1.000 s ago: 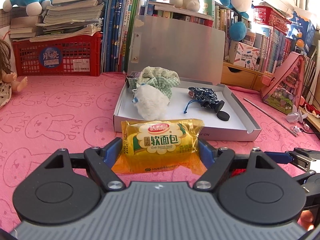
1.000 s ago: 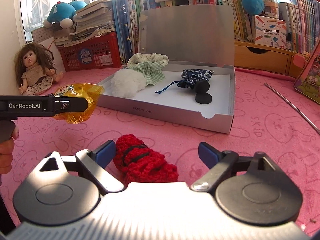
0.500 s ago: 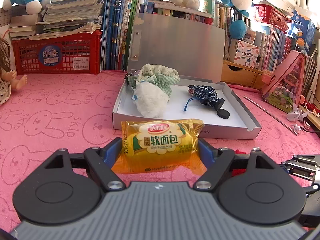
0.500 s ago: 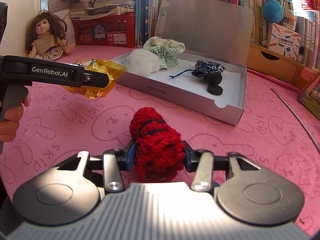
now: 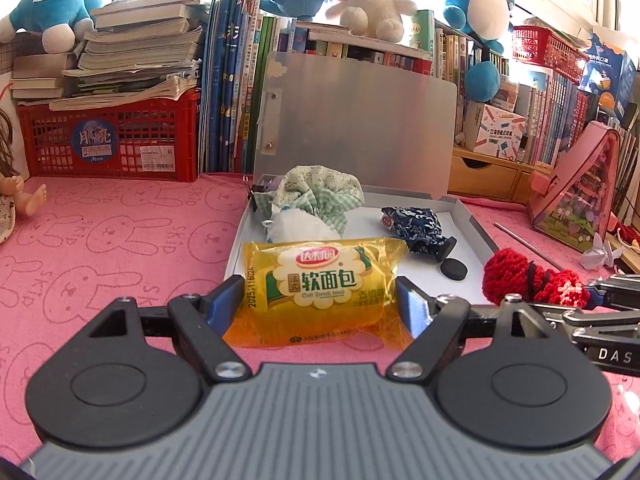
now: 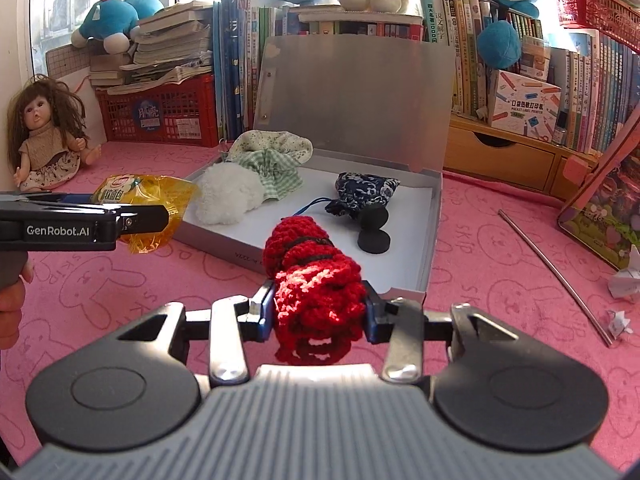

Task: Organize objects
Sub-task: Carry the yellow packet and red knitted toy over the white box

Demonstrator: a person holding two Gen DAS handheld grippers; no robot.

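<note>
Right tongs [image 6: 320, 310] went from wide apart to clamped on red crocheted piece [image 6: 316, 280], lifted it off desk [image 6: 500, 280].

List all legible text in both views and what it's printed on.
"软面包", "Soft french bread", "2025 11" (remaining date digits unclear): yellow bread packet held in the left gripper
"GenRobot.AI": side of the left gripper, right wrist view
"DAS": right gripper body, cut off
"月亮", "Moon": sticker on red crate
"SKIP": pink cloth
"口袋热敏打印机", "POCKET LABEL PRINTER": printer box
Book spines, box edge print: too small to read.
</note>
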